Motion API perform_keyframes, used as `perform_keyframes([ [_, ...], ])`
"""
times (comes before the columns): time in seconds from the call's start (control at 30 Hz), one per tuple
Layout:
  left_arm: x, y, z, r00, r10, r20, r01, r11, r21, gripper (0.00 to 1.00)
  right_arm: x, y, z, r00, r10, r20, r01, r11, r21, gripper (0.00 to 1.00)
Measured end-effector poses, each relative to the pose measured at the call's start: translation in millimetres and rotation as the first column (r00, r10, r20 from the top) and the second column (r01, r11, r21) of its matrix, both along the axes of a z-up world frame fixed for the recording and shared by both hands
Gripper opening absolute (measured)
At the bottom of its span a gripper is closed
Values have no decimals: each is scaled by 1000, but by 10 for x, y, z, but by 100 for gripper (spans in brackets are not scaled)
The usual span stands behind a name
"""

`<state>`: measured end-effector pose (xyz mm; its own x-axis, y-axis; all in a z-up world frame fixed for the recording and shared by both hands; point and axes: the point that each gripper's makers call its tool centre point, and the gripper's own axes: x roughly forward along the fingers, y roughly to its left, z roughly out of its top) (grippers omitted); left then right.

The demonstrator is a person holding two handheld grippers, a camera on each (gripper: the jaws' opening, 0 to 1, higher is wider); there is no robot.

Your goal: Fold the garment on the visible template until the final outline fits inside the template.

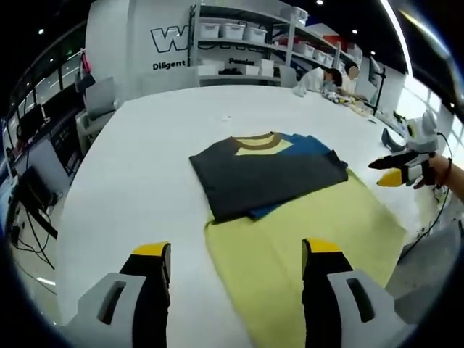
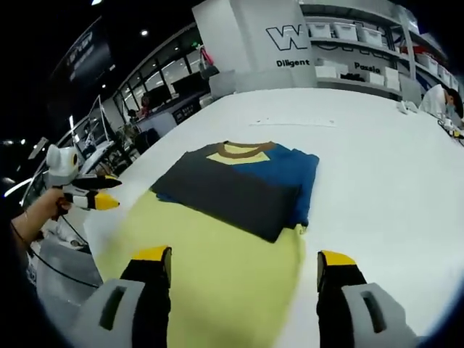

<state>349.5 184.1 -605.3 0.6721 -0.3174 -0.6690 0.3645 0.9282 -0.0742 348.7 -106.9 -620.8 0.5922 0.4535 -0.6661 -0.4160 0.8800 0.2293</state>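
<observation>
A folded shirt (image 1: 268, 174), dark grey over blue with a brown collar, lies on the white table (image 1: 138, 181). Its near edge overlaps the far end of a pale yellow template sheet (image 1: 319, 239). My left gripper (image 1: 238, 250) stands open above the template's near part, nothing between its jaws. The right gripper (image 1: 395, 171) shows at the table's right edge, held in a hand. In the right gripper view the shirt (image 2: 239, 181) rests across the template (image 2: 203, 268), my right gripper (image 2: 244, 256) is open and holds nothing, and the left gripper (image 2: 93, 193) hovers off the table's left edge.
Shelving with white bins (image 1: 232, 32) and a wall with lettering stand behind the table. A person (image 1: 322, 78) sits at the far right end. Desks and chairs (image 1: 98, 101) line the left side. Cables (image 1: 29, 232) hang below the table's left edge.
</observation>
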Motion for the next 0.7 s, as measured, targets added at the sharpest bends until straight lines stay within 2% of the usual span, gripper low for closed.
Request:
perform_keyframes([
  [0.2,-219,38,-50,999,3,-37,-4,1000,-18,82,-217,-9,-11,999,39,-15,-40,999,-28,91],
  [0.3,-341,55,-105,997,16,-70,-16,1000,-7,87,-296,-10,-11,998,53,-16,-54,998,-37,95],
  [0.37,-401,49,-121,997,11,-71,-11,1000,-2,88,-382,-25,-23,998,61,-21,-62,997,-50,96],
  [0.47,-486,67,-188,996,16,-91,-17,1000,-3,89,-487,-52,-35,998,64,-30,-66,996,-61,95],
  [0.57,-577,65,-239,993,28,-113,-30,999,-15,91,-625,-87,-91,995,70,-70,-74,995,-59,89],
  [0.7,-707,48,-297,990,22,-138,-22,1000,-2,92,-738,-149,-158,994,66,-91,-73,995,-75,90],
])
